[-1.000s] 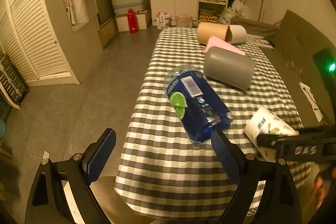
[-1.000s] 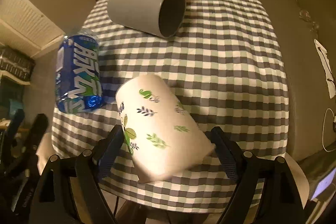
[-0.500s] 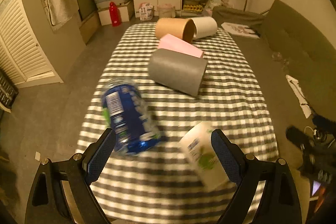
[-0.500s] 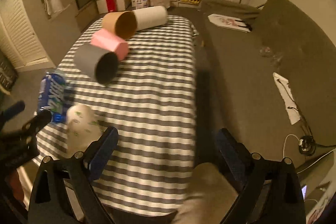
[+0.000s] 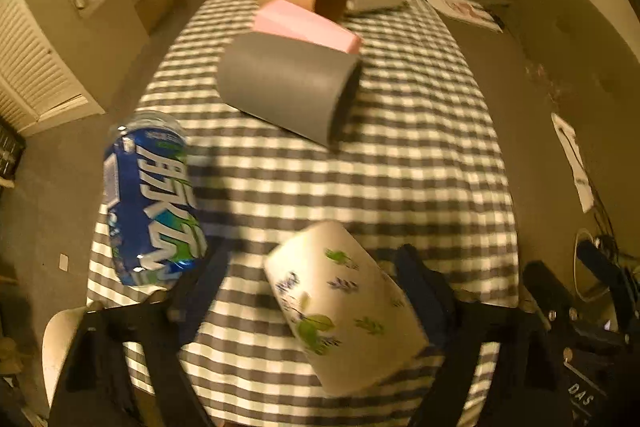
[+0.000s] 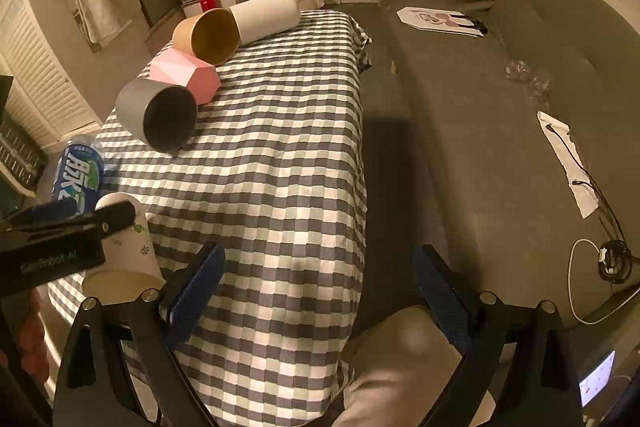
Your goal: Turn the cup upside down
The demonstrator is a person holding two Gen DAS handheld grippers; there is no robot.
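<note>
I see the long table under a grey-and-white checked cloth (image 6: 280,155) running away from me, with a dark grey sofa (image 6: 500,115) just beside it on the right. At the far end lie a white cylindrical cup (image 6: 266,17) and a tan paper cup (image 6: 208,35), both on their sides and touching. Nearer, a pink faceted cup (image 6: 186,77) rests against a grey cylindrical cup (image 6: 158,117), which lies with its mouth toward the right. On the near left edge lies a blue-labelled plastic bottle (image 5: 150,203).

My left gripper (image 5: 312,291) has its fingers spread on either side of the white paper cup with green leaf prints (image 5: 344,315), which lies tilted at the near end of the table, base pointing away and mouth toward me. The picture is blurred there, so I cannot tell whether the pads press the cup.

My right gripper (image 6: 316,291) is spread wide with nothing between its blue pads (image 6: 196,291), over the table's near right side.
</note>
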